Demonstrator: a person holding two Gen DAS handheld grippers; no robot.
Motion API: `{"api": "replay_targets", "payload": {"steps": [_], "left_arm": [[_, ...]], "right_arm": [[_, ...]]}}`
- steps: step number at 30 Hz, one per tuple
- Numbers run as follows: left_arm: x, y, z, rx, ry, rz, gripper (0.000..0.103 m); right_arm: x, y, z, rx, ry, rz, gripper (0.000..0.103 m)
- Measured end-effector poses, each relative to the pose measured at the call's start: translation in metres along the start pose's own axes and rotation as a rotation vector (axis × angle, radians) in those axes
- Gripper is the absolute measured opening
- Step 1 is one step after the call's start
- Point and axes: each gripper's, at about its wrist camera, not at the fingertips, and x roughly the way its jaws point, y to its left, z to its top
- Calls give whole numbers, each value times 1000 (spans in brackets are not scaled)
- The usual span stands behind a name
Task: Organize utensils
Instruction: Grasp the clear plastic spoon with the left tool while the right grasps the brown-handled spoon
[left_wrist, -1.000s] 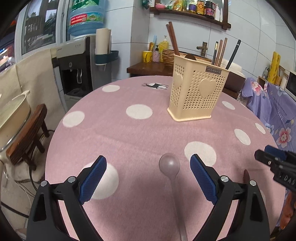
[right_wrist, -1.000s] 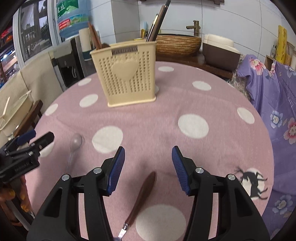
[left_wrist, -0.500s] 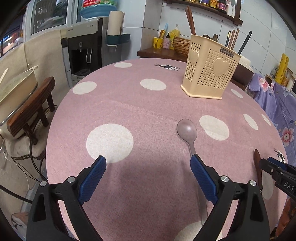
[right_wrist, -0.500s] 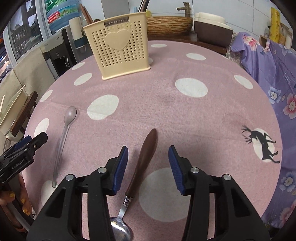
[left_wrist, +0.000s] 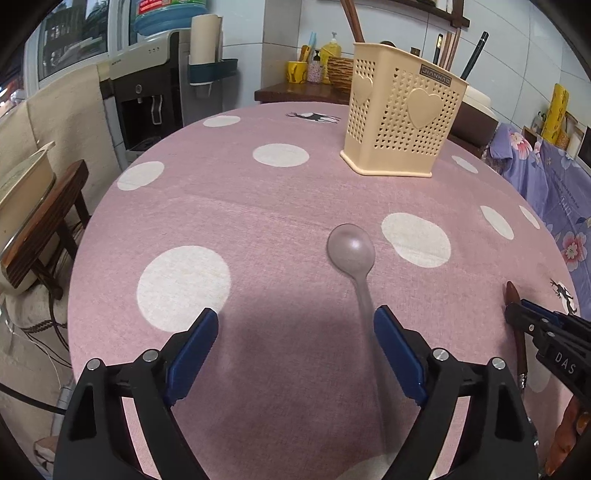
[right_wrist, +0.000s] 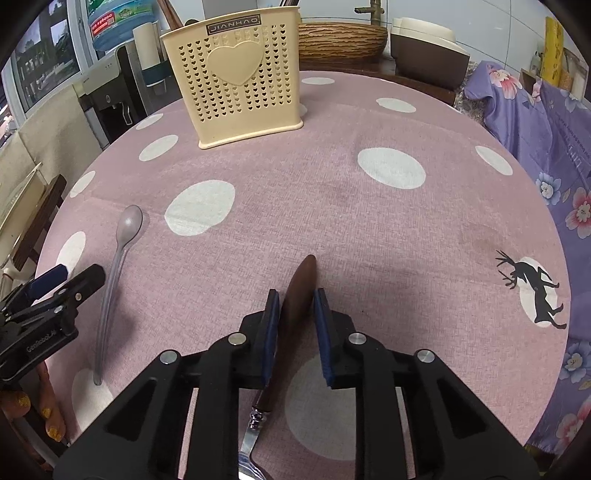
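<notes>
A translucent grey plastic spoon (left_wrist: 351, 249) lies on the pink dotted tablecloth (left_wrist: 258, 206). Its handle runs back just inside the right pad of my left gripper (left_wrist: 295, 332), whose wide jaws are closing without touching it. My right gripper (right_wrist: 295, 321) is closing on the brown wooden handle of a metal spoon (right_wrist: 301, 284), and both pads meet its sides. The metal neck shows below the pads. A cream perforated utensil holder (right_wrist: 236, 74) with chopsticks in it stands at the far side of the table. In the right wrist view, the grey spoon (right_wrist: 127, 225) lies beside the left gripper (right_wrist: 79, 273).
A water dispenser (left_wrist: 147, 103) and a wooden stool (left_wrist: 44, 221) bearing a pot stand off the table's left edge. Purple floral cloth (right_wrist: 535, 122) hangs on the right. A woven basket (right_wrist: 340, 35) sits behind the holder. A person's hand (right_wrist: 22, 406) shows at lower left.
Both grippers have sunk toward the table. The right jaws have closed from either side onto the brown handle. The left jaws have narrowed slightly, with the grey spoon's handle now by the right pad.
</notes>
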Motion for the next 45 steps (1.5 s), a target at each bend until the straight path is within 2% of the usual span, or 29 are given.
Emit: {"api": "replay_targets", "payload": {"steps": [5,14,19,24,32,36,40,45], "left_arm": [[10,-15,11,40,28,-12,79],[30,-38,27,90,87,42,64],[34,-47,33,91,82,52,47],[38,-48,39,74,79,61,36],[39,-44,44,38,73,13,36],[29,-39,47,8,40,-25,36],[10,-34,53,-14,-12,-70,36],[-14,-31,61,-24,-75,-111,36]], "right_arm": [[1,-3,2,4,-1,16,19],[2,-4,1,4,-3,28,19],[1,-5,1,5,-3,38,19],[2,-6,1,4,-3,43,19],[4,-5,3,3,1,51,18],[4,-11,6,49,15,135,17],[-9,-13,11,62,-29,154,16],[-33,-17,20,94,-66,263,16]]}}
